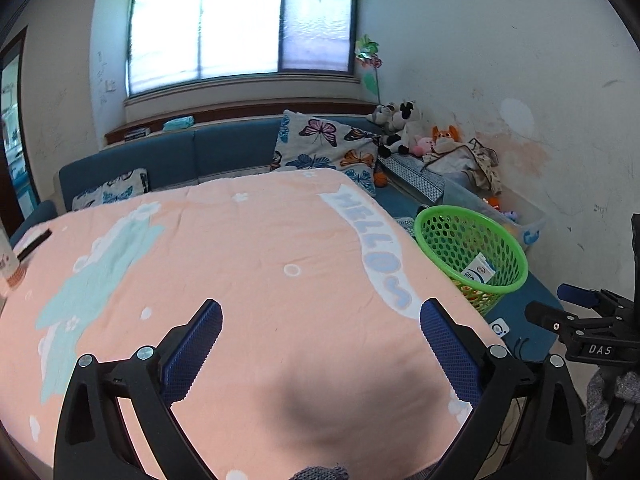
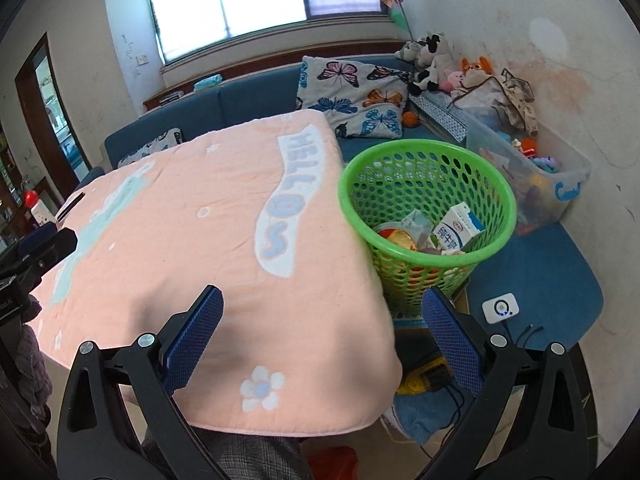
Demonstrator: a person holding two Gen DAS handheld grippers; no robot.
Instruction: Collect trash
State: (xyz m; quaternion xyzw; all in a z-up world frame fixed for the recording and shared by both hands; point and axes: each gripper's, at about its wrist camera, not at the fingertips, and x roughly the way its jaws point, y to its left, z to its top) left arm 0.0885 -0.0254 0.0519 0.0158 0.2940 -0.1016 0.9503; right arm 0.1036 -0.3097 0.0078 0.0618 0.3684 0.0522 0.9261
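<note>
A green mesh basket (image 2: 404, 168) stands on a blue seat at the table's right edge. It holds a white milk carton (image 2: 458, 228) and other wrappers (image 2: 402, 236). It also shows in the left wrist view (image 1: 442, 216), with the carton (image 1: 478, 270) inside. My left gripper (image 1: 320, 324) is open and empty above the pink "HELLO" tablecloth (image 1: 240, 248). My right gripper (image 2: 322, 316) is open and empty over the table's near right corner, just short of the basket. The right gripper (image 1: 560, 308) also shows at the right edge of the left wrist view.
A blue sofa (image 2: 248, 100) with butterfly pillows (image 2: 356, 96) runs behind the table. Stuffed toys (image 2: 432, 60) and a clear toy bin (image 2: 560, 184) sit by the right wall. A white device (image 2: 500, 307) lies on the blue seat. A bottle with a red cap (image 2: 34, 208) stands at far left.
</note>
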